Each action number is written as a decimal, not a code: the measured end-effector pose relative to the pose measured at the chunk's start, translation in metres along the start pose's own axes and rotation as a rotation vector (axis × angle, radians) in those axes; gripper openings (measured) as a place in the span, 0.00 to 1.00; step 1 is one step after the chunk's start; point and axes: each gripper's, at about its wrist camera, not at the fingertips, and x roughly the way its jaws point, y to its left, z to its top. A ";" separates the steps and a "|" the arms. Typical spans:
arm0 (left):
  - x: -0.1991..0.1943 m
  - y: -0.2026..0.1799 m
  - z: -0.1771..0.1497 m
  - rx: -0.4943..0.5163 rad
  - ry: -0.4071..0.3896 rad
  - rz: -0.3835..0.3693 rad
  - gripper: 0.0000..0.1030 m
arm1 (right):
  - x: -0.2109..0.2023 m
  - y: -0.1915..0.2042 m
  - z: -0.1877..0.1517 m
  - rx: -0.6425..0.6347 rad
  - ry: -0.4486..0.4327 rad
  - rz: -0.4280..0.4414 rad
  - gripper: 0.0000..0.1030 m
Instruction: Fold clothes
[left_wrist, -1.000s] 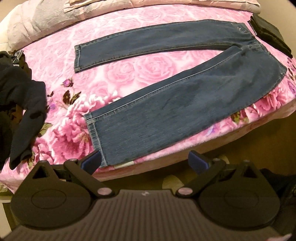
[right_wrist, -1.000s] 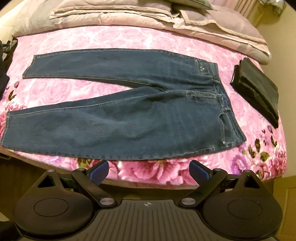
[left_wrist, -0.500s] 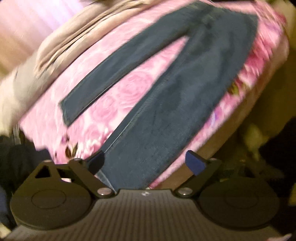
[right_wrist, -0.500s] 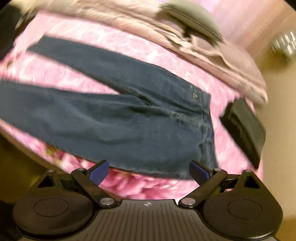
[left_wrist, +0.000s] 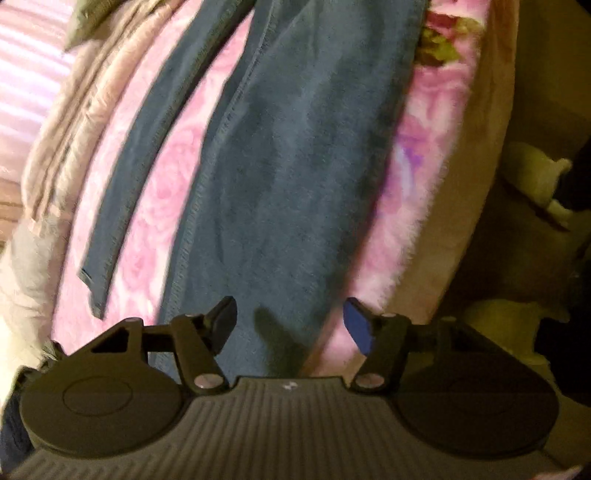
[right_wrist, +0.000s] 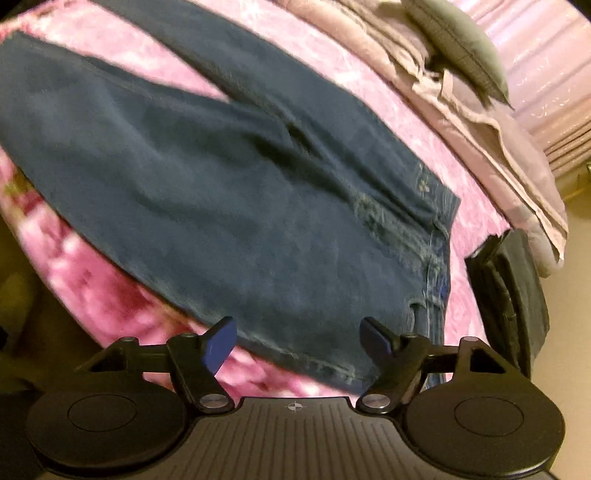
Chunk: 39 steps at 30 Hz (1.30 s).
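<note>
A pair of dark blue jeans (left_wrist: 288, 166) lies flat on a pink rose-print blanket (left_wrist: 166, 192), legs spread apart. My left gripper (left_wrist: 290, 325) is open and empty, low over the hem end of the near leg. In the right wrist view the jeans (right_wrist: 229, 206) fill the middle, waistband to the right. My right gripper (right_wrist: 297, 341) is open and empty, just over the near edge of the jeans by the waist corner. Both views are tilted and blurred.
A folded black garment (right_wrist: 509, 291) lies on the blanket right of the waistband. Folded beige bedding (right_wrist: 491, 122) and a grey pillow (right_wrist: 458, 44) line the far side. The bed's near edge (left_wrist: 476, 184) drops to a dim floor.
Both grippers have swung in and down toward the jeans, tilting the views. The left now sits over the near leg's hem, the right over the waist corner. Both jaws narrowed slightly.
</note>
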 end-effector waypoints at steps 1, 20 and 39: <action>0.003 0.000 0.001 0.007 0.000 0.004 0.47 | 0.005 0.000 -0.006 -0.015 0.003 -0.008 0.75; -0.008 0.034 0.045 -0.150 0.213 0.081 0.09 | 0.101 -0.021 -0.106 -0.505 -0.184 -0.283 0.76; -0.071 0.184 0.083 -0.349 0.202 0.133 0.07 | 0.010 -0.145 0.003 -0.410 -0.287 -0.152 0.06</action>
